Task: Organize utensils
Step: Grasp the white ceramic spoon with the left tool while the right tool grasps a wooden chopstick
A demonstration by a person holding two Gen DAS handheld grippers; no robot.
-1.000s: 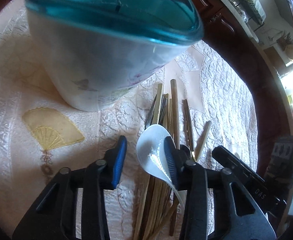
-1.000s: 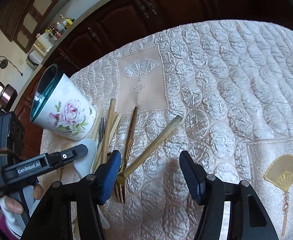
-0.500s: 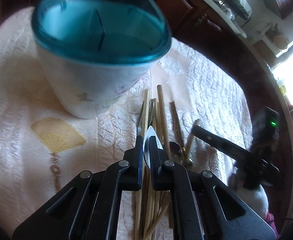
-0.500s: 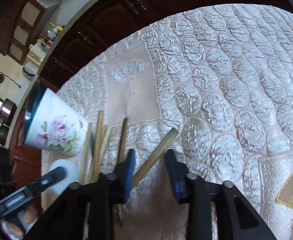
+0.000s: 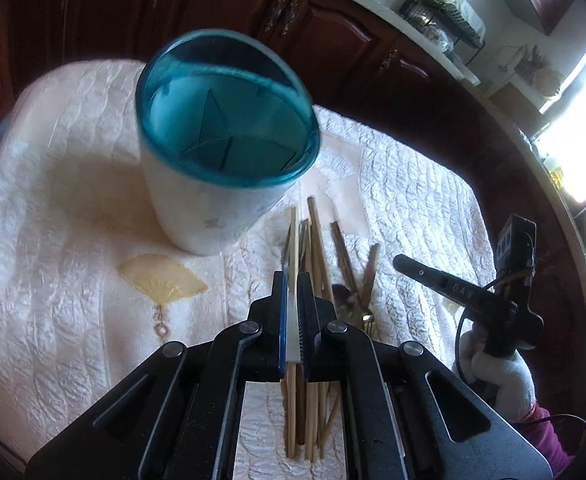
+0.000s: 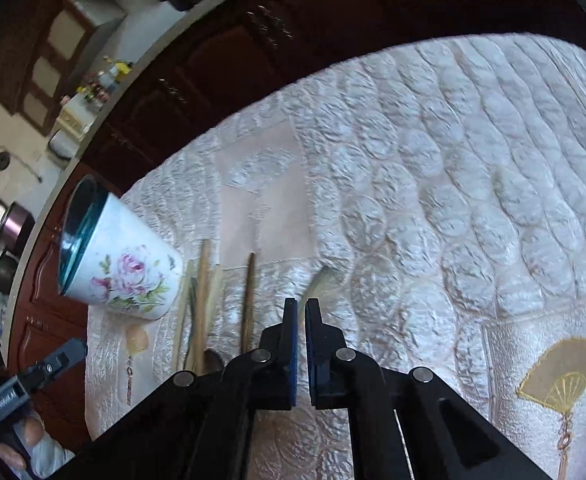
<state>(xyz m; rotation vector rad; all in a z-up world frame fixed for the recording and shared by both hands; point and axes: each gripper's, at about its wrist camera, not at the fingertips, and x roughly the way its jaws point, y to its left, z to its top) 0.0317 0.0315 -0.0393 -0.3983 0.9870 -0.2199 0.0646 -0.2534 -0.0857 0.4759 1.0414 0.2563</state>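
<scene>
Fingers (image 5: 283, 312) of the left gripper (image 5: 291, 312) are clamped on one white ceramic spoon (image 5: 291, 336); the right gripper (image 6: 301, 332) is closed on one pale bamboo stick (image 6: 313, 286); one floral teal-rimmed cup (image 5: 217, 176) is seen.

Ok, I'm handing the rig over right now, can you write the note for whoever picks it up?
Left tool: shut on the white spoon, seen edge-on over the pile.
Right tool: shut on a pale flat stick, low over the quilted cloth.
Floral holder: upright on the cloth, looks empty.
Chopsticks and a gold fork lie loose beside it.
Done: two items gripped, none in the holder.
Left: drop both in, then the rest.
</scene>
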